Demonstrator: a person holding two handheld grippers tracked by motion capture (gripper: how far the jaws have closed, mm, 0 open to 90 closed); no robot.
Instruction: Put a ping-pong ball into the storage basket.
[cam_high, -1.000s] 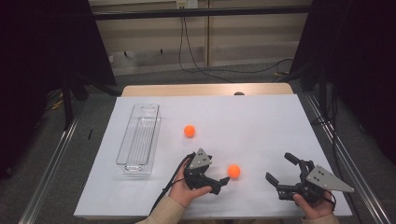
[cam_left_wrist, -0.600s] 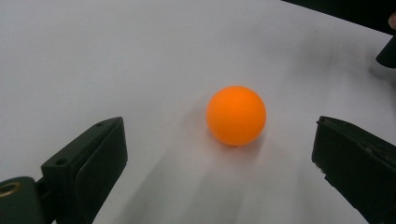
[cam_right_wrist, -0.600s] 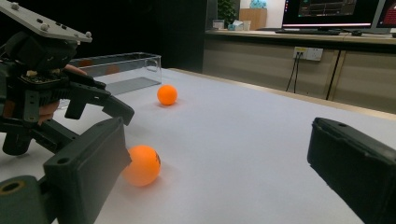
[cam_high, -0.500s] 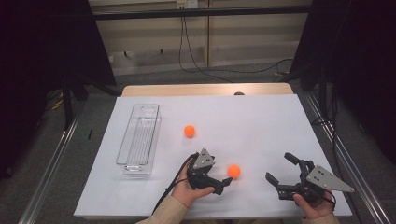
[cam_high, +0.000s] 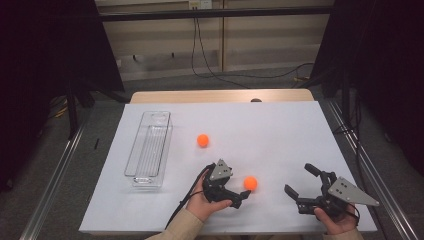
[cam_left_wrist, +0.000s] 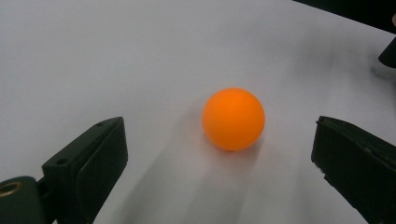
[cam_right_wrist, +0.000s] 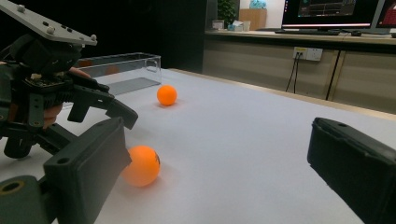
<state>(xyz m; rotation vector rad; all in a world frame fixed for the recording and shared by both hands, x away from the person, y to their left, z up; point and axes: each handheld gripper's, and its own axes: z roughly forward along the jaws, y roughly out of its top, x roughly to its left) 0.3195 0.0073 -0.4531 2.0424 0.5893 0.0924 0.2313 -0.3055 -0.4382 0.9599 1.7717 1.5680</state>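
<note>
Reaching with spread jaws, the left gripper should centre on the near orange ball before closing gently, lest it roll.

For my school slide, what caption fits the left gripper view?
Open left gripper lined up on an orange ball.

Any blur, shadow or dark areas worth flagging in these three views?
High view: sharp on the white table, dark surroundings at both sides. Left gripper view: the near ball is crisp, with soft streaky shadows towards the camera. Right gripper view: its own jaws are soft and the far ball is in focus.
</note>
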